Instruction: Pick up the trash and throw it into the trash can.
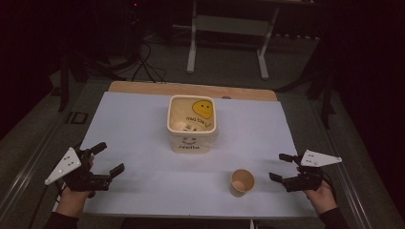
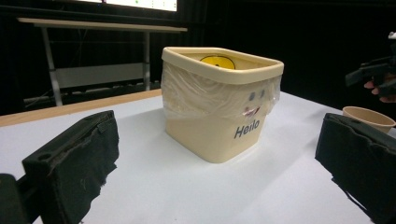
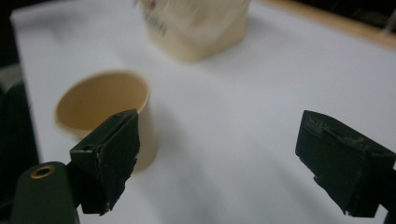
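- On the white table sheet (image 1: pixel 143 119), near its middle, stands a cream square bin (image 1: pixel 191 125) with a thin plastic liner folded over its rim; the word "Hello" and a small face are printed on its front wall.
- Inside the bin a yellow smiley sticker (image 1: pixel 202 109) is seen from the high view, with some writing under it that is too small to read. What lies at the bottom of the bin is hard to make out.
- Near the front edge, to the right of the middle, a paper cup (image 1: pixel 242 182) stands upright with its mouth open. It looks empty, but the inside is dim.
- At the right, the right gripper (image 1: pixel 278 167) is held just beside the cup, without touching it. Its jaws are spread apart and grasp nothing. In the right gripper view the near jaw covers part of the cup wall, and the bin behind is blurred and cut off at the top edge.
- At the left, the left gripper (image 1: pixel 108 159) is well apart from the bin, also with the jaws released and nothing between them.
- Behind the table the room is very dark; a metal table frame (image 1: pixel 228 33) can be seen there, and some cables on the floor.
- Both forearms are cut off by the bottom edge.
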Available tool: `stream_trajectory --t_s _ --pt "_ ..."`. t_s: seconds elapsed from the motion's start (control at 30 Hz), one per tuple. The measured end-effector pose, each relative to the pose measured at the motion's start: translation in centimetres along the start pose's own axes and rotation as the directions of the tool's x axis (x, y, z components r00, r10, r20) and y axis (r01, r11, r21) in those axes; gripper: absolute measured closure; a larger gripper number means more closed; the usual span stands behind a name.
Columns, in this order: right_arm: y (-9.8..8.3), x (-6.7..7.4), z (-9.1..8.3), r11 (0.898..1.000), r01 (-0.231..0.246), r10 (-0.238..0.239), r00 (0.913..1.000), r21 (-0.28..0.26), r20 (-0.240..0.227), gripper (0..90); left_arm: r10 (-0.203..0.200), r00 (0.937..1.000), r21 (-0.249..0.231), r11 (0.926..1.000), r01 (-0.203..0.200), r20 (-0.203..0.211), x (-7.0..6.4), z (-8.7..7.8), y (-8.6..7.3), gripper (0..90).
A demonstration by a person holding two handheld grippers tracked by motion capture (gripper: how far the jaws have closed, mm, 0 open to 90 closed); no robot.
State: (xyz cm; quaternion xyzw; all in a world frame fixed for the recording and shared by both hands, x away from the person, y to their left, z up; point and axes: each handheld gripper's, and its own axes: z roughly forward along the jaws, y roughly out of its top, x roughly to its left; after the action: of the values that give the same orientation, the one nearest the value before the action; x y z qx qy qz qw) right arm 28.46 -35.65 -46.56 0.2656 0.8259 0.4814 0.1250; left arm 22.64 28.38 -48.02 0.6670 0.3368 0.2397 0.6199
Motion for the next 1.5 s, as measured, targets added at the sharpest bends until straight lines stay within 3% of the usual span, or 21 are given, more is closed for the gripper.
stream_trajectory --t_s 0.07,0.17,0.27,0.33,0.47,0.67,0.77,0.83,0.93,1.0,1.17,1.27,1.33,1.5 --pt "0.1 0.0 0.1 0.997 0.012 -0.01 0.9992 0.071 -0.038 13.6 0.001 1.0 0.002 1.0 -0.001 0.001 0.0 0.0 0.0 0.5" --pt "0.1 0.0 0.4 0.982 0.048 -0.029 0.9945 0.185 -0.101 13.6 0.002 1.0 0.003 1.0 -0.002 0.002 0.0 0.1 0.0 0.5" --pt "0.3 0.1 0.8 0.954 0.084 -0.041 0.9874 0.286 -0.153 13.6 0.004 1.0 0.004 1.0 -0.004 0.003 0.0 0.1 0.0 0.5" --pt "0.4 0.0 1.0 0.931 0.108 -0.044 0.9813 0.348 -0.188 13.6 0.003 1.0 0.004 1.0 -0.003 0.004 0.1 0.1 0.0 0.5" --pt "0.8 0.0 1.3 0.894 0.14 -0.046 0.9739 0.425 -0.222 13.6 0.003 1.0 0.005 1.0 -0.003 0.006 0.1 0.1 0.0 0.5" --pt "1.6 0.2 1.7 0.852 0.175 -0.043 0.9627 0.494 -0.267 13.6 0.003 1.0 0.005 1.0 -0.003 0.008 0.1 0.2 0.0 0.5" --pt "1.9 0.2 1.7 0.843 0.177 -0.039 0.9619 0.508 -0.271 13.6 0.004 1.0 0.005 1.0 -0.004 0.008 0.1 0.2 0.0 0.5" --pt "2.5 0.2 1.6 0.827 0.171 -0.027 0.9635 0.535 -0.266 13.8 0.002 1.0 0.004 1.0 -0.002 0.007 0.1 0.2 0.0 0.5" --pt "3.1 0.4 1.4 0.818 0.148 0.007 0.964 0.556 -0.266 13.7 0.0 1.0 0.003 1.0 0.0 0.008 0.1 0.2 0.0 0.5" --pt "3.4 0.6 1.3 0.799 0.157 0.007 0.9631 0.581 -0.269 13.6 0.0 1.0 0.003 1.0 0.0 0.008 0.1 0.2 0.0 0.5" --pt "3.9 0.9 1.3 0.736 0.17 0.043 0.954 0.655 -0.297 12.3 -0.002 1.0 0.003 1.0 0.002 0.008 0.2 0.1 0.0 0.5" --pt "4.3 1.0 1.4 0.723 0.187 0.035 0.9516 0.665 -0.305 12.3 -0.002 1.0 0.003 1.0 0.002 0.008 0.2 0.1 0.0 0.5" --pt "4.5 1.3 1.4 0.718 0.207 0.03 0.9446 0.664 -0.327 12.3 -0.005 1.0 0.003 1.0 0.005 0.007 0.2 0.1 0.0 0.5" --pt "4.6 2.1 1.6 0.678 0.281 -0.027 0.9331 0.679 -0.359 12.3 -0.005 1.0 0.003 1.0 0.005 0.008 0.2 0.1 0.0 0.5"
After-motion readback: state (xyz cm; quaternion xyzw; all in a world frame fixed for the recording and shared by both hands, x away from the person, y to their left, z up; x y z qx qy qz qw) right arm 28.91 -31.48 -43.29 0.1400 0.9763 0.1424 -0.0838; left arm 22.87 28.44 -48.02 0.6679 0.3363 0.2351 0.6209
